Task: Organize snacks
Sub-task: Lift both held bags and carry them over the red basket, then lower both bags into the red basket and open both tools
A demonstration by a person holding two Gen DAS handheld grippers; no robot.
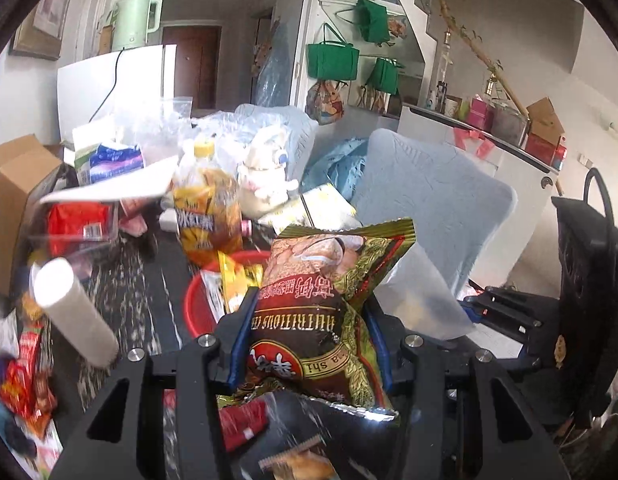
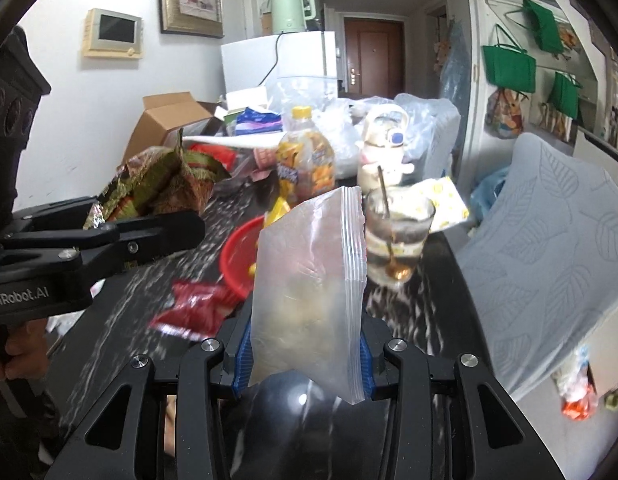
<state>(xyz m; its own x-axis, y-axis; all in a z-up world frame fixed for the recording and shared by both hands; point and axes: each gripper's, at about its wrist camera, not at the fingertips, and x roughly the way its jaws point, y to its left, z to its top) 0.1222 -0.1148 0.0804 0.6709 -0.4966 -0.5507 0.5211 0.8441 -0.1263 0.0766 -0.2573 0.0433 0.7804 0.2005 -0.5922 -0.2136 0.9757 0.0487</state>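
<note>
- The left tongs (image 1: 309,336) are pinching a brown-and-green snack packet (image 1: 329,304) across its middle. The packet's long axis runs up and away from the tongs, and its crimped top edge stands clear above the tabletop (image 1: 149,304).
- The right tongs (image 2: 305,354) are pinching a clear zip-lock bag (image 2: 309,280) by its lower part. The bag stands upright with its long axis vertical, and its zip strip runs up the right edge.
- The relation that matters: seen from the right wrist, the packet (image 2: 165,184) in the left tongs (image 2: 157,224) lies to the left of the zip-lock bag and a little beyond it, apart and not touching.
- My reading is that the packet is meant for the bag. If so, the bag's mouth must face the packet, and I cannot tell whether the zip is open.
- The red basket (image 1: 205,300) sits on the tabletop just beyond and below the left tongs, already holding yellow packets. The left hand is the nearer one to it, so it may instead be the drop point.
- A glass with a spoon (image 2: 397,236) stands just behind the bag on the right, and a swing of the bag could knock it.
</note>
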